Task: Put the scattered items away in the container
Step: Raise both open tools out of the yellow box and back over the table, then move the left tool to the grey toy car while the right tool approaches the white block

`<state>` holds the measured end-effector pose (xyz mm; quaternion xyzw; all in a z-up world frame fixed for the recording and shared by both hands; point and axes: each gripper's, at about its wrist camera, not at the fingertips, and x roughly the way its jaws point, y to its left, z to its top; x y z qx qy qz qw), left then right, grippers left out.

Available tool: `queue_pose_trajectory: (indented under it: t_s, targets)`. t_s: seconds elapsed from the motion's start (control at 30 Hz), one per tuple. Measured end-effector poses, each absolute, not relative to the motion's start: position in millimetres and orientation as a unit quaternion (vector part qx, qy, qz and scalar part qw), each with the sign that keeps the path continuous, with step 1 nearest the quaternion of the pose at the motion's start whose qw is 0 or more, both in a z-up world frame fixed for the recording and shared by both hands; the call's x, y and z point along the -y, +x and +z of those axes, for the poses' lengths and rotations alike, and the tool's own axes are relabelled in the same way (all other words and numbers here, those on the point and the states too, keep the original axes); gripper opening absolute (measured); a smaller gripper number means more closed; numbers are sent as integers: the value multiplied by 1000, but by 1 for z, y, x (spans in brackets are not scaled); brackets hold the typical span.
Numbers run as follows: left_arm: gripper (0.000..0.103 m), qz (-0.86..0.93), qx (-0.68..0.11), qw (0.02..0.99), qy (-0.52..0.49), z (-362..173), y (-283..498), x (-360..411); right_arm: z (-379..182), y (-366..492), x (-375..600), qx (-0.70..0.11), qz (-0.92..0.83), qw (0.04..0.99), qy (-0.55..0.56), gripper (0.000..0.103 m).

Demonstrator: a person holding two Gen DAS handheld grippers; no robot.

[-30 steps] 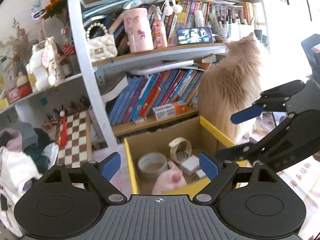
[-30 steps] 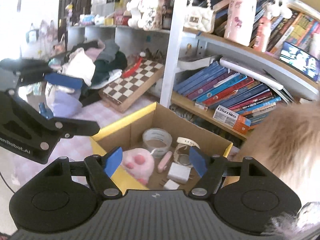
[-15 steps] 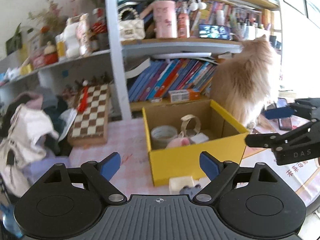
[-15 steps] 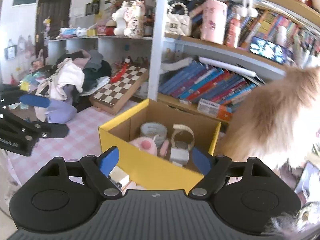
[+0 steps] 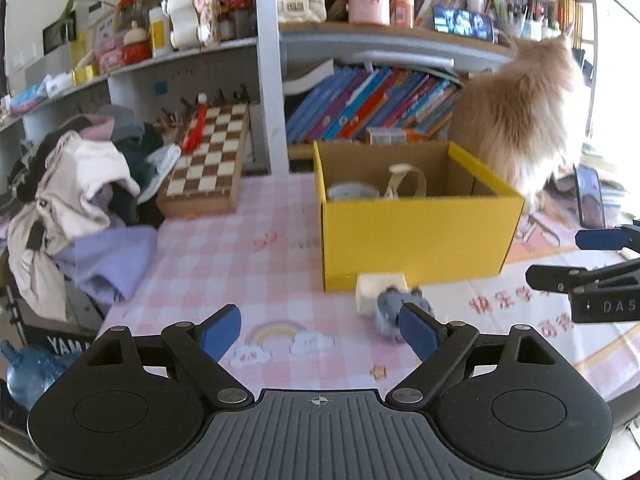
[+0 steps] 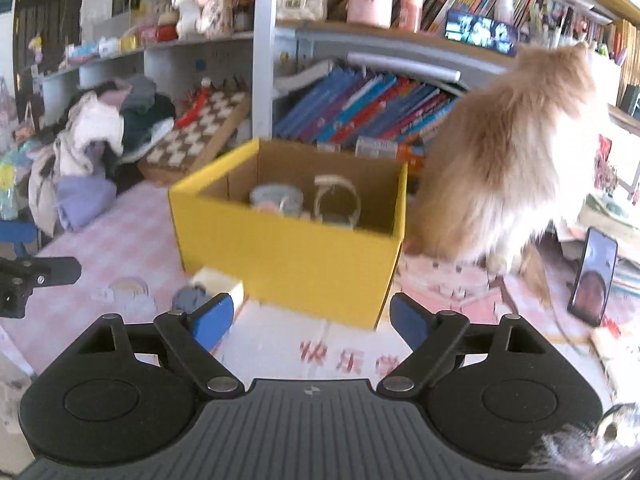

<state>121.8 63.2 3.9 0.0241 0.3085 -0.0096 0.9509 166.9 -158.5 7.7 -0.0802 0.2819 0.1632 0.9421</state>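
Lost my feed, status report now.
Left gripper open, empty; right gripper opening, empty. Cream block and grey toy on cloth outside yellow box. Cat beside box.

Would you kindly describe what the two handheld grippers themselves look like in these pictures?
Both match. The left gripper and the right gripper each have a ribbed dark grey body, two black round housings, black linkage arms with silver pivot pins, and blue fingertip pads. Seen from the side, the right one carries white lettering. No cables or sleeves show.
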Motion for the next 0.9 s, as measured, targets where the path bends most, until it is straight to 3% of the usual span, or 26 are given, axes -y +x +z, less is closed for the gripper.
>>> queue_pose_trajectory:
  t_s: [0.33, 0.73, 0.9]
  targets:
    - [89, -33, -352, 935, 37, -28, 114, -48, -24, 154, 145, -340, 172, 921, -79, 85]
    - [89, -39, -367, 928, 47, -36, 120, -41, -27, 162, 140, -350, 166, 918, -83, 85]
    - [94, -45, -363, 928, 64, -38, 122, -33, -25, 169, 144, -353, 165, 918, -72, 85]
